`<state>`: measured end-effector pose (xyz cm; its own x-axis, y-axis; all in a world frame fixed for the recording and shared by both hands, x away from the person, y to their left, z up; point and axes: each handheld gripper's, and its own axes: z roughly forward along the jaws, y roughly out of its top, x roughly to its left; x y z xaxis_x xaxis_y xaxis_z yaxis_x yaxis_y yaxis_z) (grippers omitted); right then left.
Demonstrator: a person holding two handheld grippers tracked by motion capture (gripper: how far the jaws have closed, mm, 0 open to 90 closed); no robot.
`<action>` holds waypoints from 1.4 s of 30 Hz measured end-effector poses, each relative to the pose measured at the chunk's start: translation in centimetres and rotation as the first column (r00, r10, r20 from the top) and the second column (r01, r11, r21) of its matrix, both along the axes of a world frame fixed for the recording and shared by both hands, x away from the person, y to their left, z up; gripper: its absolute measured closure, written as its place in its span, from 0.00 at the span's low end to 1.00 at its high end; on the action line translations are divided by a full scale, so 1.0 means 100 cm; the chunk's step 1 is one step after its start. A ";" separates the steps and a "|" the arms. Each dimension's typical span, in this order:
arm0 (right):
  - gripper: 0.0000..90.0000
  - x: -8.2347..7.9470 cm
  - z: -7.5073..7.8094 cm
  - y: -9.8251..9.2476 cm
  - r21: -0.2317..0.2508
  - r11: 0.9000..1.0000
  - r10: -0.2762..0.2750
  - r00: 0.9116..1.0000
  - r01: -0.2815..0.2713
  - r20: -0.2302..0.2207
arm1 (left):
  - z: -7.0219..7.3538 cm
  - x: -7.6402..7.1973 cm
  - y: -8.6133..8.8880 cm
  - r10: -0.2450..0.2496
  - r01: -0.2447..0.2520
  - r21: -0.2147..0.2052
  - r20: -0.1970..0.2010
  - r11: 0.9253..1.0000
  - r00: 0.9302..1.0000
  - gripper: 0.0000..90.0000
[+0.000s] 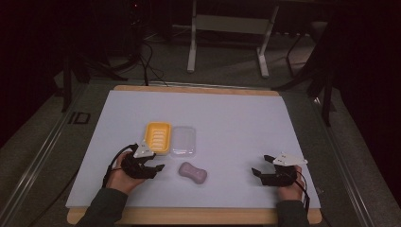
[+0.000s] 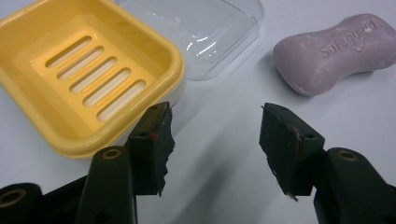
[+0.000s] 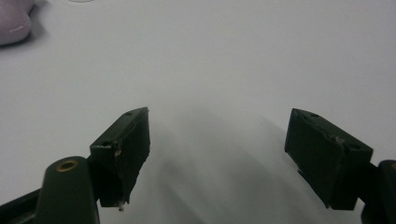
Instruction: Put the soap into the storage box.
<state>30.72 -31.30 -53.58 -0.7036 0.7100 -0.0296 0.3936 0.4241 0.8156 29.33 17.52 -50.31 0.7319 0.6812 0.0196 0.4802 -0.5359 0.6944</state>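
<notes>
A lilac soap bar lies on the white mat near the front middle. Behind it a yellow slotted soap dish stands beside its clear lid. My left gripper rests at the front left, just left of the soap and in front of the dish; its jaws stand apart with nothing between them. My right gripper sits at the front right, jaws wide apart over bare mat. A corner of the soap shows at the far left of its view.
The white mat covers a wooden table top whose edge shows at the front. Beyond the table stand metal frame legs and cables on a dark floor.
</notes>
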 end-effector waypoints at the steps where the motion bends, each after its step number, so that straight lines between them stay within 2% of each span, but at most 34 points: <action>1: 0.24 0.000 0.000 0.000 -0.001 1.000 0.000 1.000 0.000 0.001 | 0.001 0.000 -0.001 -0.005 0.005 0.006 -0.001 1.000 1.000 0.49; 11: 0.22 -0.002 0.000 0.000 -0.003 1.000 -0.003 1.000 0.003 0.019 | 0.006 0.002 -0.008 -0.048 0.048 0.033 0.001 0.998 0.999 0.49; 19: 0.22 -0.002 0.000 0.000 0.000 1.000 -0.006 1.000 0.006 0.023 | 0.014 0.008 -0.016 -0.096 0.096 0.072 0.001 0.993 0.995 0.50; 25: 0.22 -0.002 0.000 -0.001 0.002 1.000 -0.008 1.000 0.008 0.024 | 0.019 0.012 -0.019 -0.114 0.114 0.066 -0.002 0.991 0.993 0.50; 33: 0.22 -0.002 0.000 -0.001 0.002 1.000 -0.009 1.000 0.009 0.030 | 0.025 0.016 -0.026 -0.153 0.152 0.085 0.001 0.985 0.988 0.50; 35: 0.22 -0.002 0.000 -0.001 0.001 1.000 -0.009 0.999 0.009 0.030 | 0.027 0.016 -0.029 -0.173 0.172 0.098 0.004 0.980 0.985 0.50; 42: 0.22 -0.003 0.000 0.000 0.001 1.000 -0.010 0.999 0.010 0.030 | 0.031 0.018 -0.035 -0.197 0.194 0.121 0.011 0.973 0.980 0.50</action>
